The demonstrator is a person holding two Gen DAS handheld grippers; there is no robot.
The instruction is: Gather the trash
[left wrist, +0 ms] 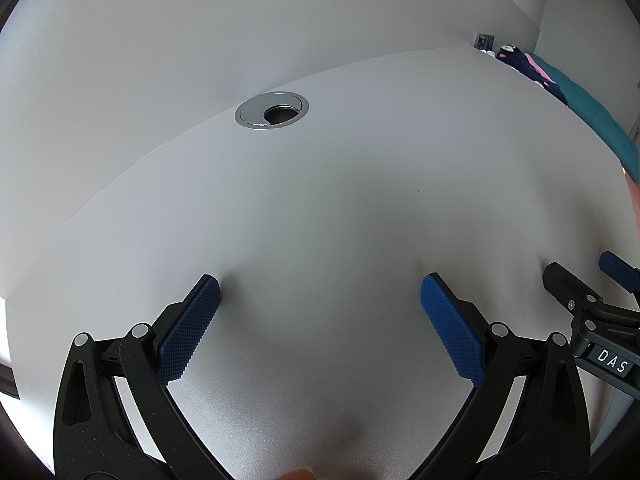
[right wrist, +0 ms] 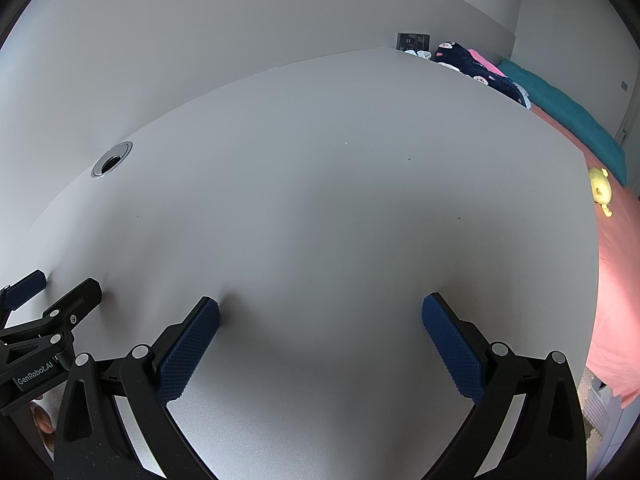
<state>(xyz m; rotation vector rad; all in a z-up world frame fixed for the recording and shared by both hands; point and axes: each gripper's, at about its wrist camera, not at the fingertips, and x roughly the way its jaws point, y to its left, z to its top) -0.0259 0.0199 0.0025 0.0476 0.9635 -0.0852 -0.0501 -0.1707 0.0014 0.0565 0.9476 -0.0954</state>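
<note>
We hold both tools over a bare white desk [right wrist: 320, 200]. Our left gripper [left wrist: 320, 292] and right gripper [right wrist: 320, 312] stand spread wide with nothing between the blue pads. No trash shows in either view, so we cannot say which way it lies or which hand is nearer. Only a cable grommet [left wrist: 272, 111] lies ahead to the left, a bed [right wrist: 616, 280] to the right.

Matt, smooth grey table [left wrist: 320, 208]; shiny metal cable ring [left wrist: 272, 110]; textured blue rubber pads [right wrist: 188, 352] on black plastic claw; soft cloth bed cover [right wrist: 616, 264].
</note>
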